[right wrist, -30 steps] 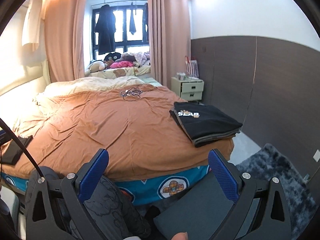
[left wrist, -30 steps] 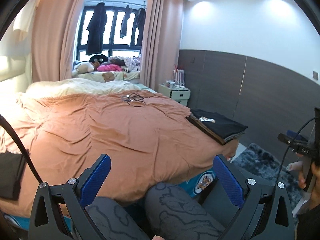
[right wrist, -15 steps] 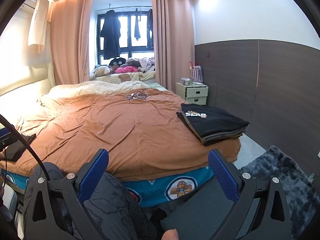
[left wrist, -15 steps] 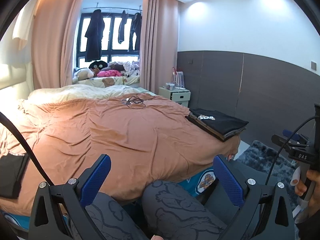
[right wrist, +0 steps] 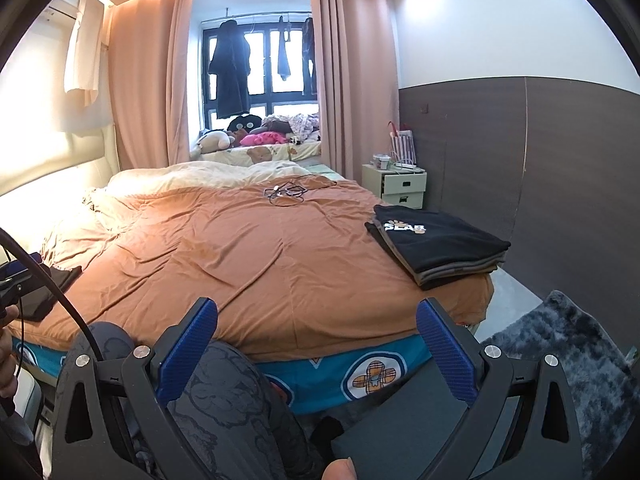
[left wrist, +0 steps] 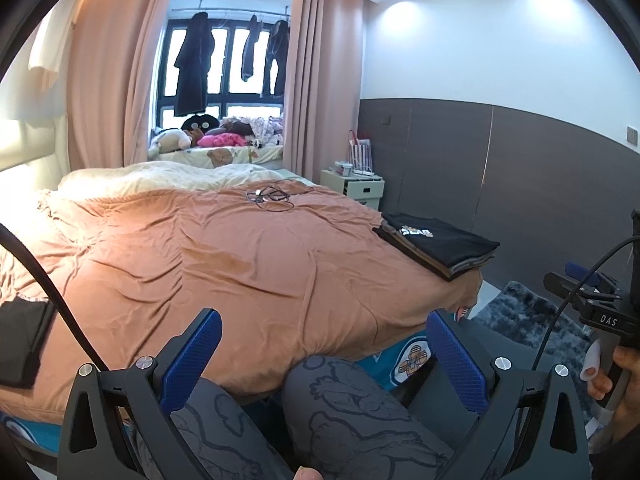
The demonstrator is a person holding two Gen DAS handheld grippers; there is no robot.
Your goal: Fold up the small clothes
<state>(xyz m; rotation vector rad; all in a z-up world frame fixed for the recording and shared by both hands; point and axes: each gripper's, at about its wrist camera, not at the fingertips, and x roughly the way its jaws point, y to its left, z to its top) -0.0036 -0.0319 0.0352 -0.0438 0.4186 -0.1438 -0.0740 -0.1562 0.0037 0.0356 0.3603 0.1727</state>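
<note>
A stack of folded dark clothes (left wrist: 440, 246) (right wrist: 440, 242), a black shirt with white lettering on top, rests on the right corner of the bed. Another dark garment (left wrist: 22, 344) (right wrist: 48, 292) lies at the bed's left edge. My left gripper (left wrist: 324, 332) is open with nothing between its blue pads, held low over the person's patterned grey trouser legs (left wrist: 352, 408). My right gripper (right wrist: 316, 326) is open too and holds nothing, also above the legs (right wrist: 224, 400), short of the bed's front edge.
An orange duvet covers the bed (right wrist: 248, 256), with tangled cables (right wrist: 286, 194) near the far end. A white nightstand (right wrist: 400, 186) stands by the dark wall panel. A shaggy grey rug (right wrist: 568, 364) lies on the right floor. Soft toys sit under the window.
Both wrist views have tilted upward and backed off slightly, so the bed sits lower in each frame. Both grippers stay open with nothing in them.
</note>
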